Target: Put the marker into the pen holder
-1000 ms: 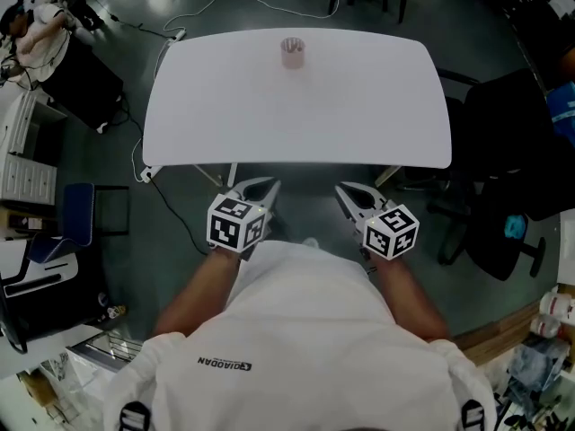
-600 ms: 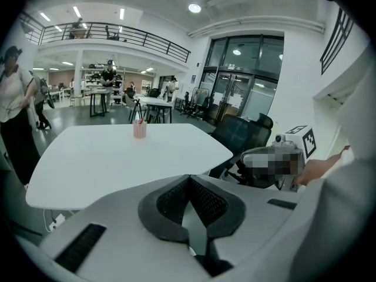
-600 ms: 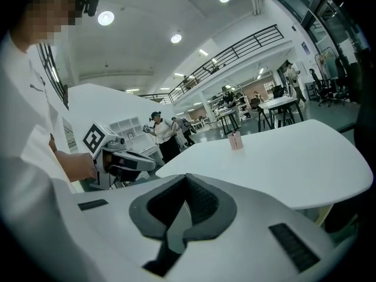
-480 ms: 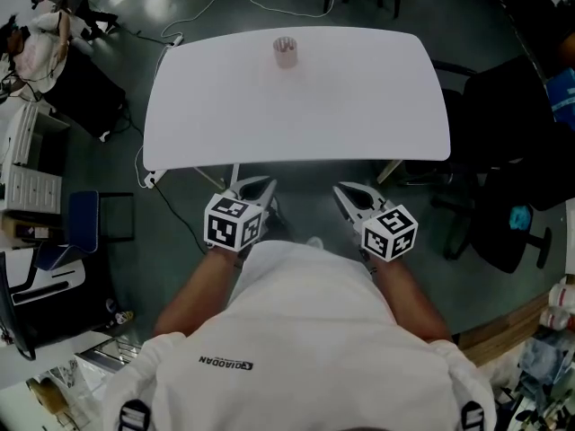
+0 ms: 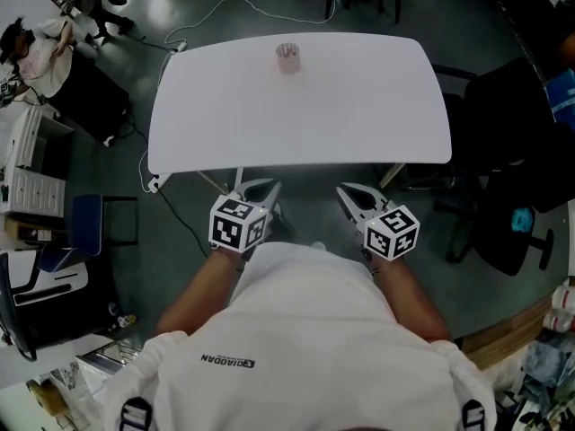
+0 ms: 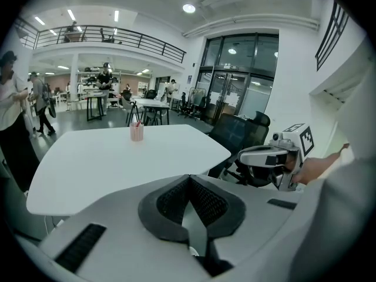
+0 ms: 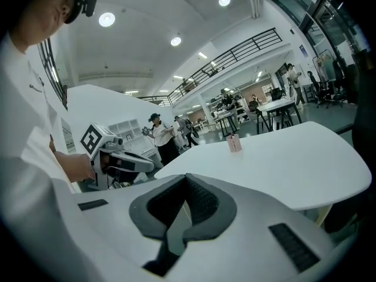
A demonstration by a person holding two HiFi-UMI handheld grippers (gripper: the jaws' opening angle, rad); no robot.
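A small pinkish pen holder (image 5: 287,58) stands near the far edge of the white table (image 5: 359,124). It also shows in the left gripper view as the holder (image 6: 137,132), with something thin and reddish sticking up from it. No loose marker is visible on the table. My left gripper (image 5: 259,189) and right gripper (image 5: 350,193) hang side by side close to the person's body, short of the table's near edge and far from the holder. Both are shut with nothing between the pads. Each gripper view shows the other: the right gripper (image 6: 267,155) and the left gripper (image 7: 126,163).
A black office chair (image 5: 517,142) stands at the table's right end. A cable (image 5: 171,205) runs over the floor by the table's left legs, and a black cabinet (image 5: 85,92) stands to the left. People stand further off in the hall (image 6: 14,110).
The head view has shifted slightly. Both grippers stay where they were, shut and empty.
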